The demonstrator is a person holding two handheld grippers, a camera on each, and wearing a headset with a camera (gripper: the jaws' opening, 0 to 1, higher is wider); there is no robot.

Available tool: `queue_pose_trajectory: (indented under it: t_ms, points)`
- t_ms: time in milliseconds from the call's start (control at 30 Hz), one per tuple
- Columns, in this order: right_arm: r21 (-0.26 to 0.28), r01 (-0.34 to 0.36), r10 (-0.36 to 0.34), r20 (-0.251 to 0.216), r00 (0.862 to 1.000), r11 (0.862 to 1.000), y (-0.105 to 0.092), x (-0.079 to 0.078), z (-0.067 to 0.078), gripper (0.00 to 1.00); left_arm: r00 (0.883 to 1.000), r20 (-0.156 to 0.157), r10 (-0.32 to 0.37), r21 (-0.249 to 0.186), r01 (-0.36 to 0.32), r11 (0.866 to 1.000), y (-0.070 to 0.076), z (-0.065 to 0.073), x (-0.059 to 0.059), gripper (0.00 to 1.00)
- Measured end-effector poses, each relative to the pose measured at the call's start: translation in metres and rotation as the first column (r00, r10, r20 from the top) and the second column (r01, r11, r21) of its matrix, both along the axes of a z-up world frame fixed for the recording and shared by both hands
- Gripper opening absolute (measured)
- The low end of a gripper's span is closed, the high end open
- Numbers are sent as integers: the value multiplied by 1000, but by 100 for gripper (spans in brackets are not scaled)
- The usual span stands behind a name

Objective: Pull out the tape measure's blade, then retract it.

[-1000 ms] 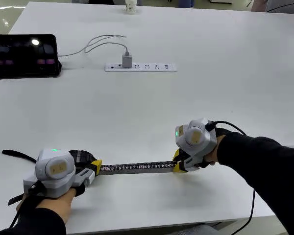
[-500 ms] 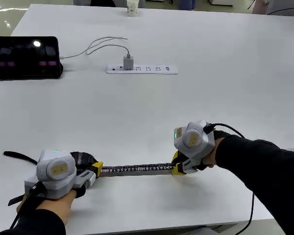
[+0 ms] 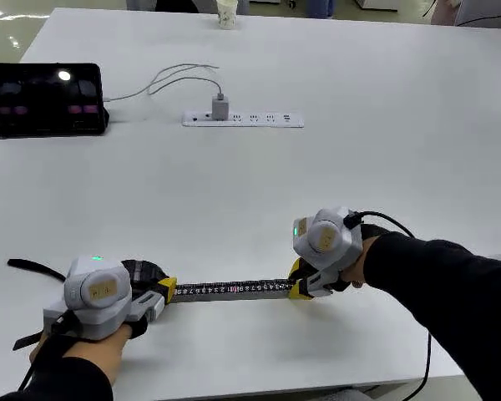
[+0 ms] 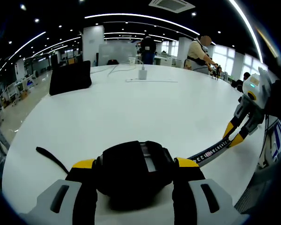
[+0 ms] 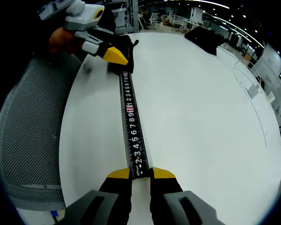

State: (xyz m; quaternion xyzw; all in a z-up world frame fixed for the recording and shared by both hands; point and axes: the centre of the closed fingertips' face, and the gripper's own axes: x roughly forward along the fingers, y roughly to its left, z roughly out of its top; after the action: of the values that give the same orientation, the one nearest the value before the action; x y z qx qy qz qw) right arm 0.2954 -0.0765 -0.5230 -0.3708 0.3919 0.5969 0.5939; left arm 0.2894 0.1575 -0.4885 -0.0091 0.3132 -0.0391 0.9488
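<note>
The left gripper [image 4: 134,165] has its jaws clamped on the case [image 3: 144,272], near the counter's [image 3: 317,167] near edge, toward its left end. The right gripper's [image 5: 140,174] jaws are narrow, pinching the tip of the blade [image 5: 131,117], which lies flat along that edge. If those jaws slip or let go abruptly, the spring would likely whip the blade back and slam its hook into the case. A twisting pull could also kink it.

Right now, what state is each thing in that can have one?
left gripper: shut on case
right gripper: shut on blade end
case: on table
blade: pulled out, flat on table
charger: plugged into strip
tablet: screen looks lit
cup: upright
</note>
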Motion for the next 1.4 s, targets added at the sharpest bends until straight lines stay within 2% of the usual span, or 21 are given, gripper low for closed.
queue_pose_trajectory:
  t_ms: [1400]
  points:
    - [16,0,0,-4,1000,1000,21,-2,0,11,1000,-6,-1,1,1,1000,0,0,-1,60]
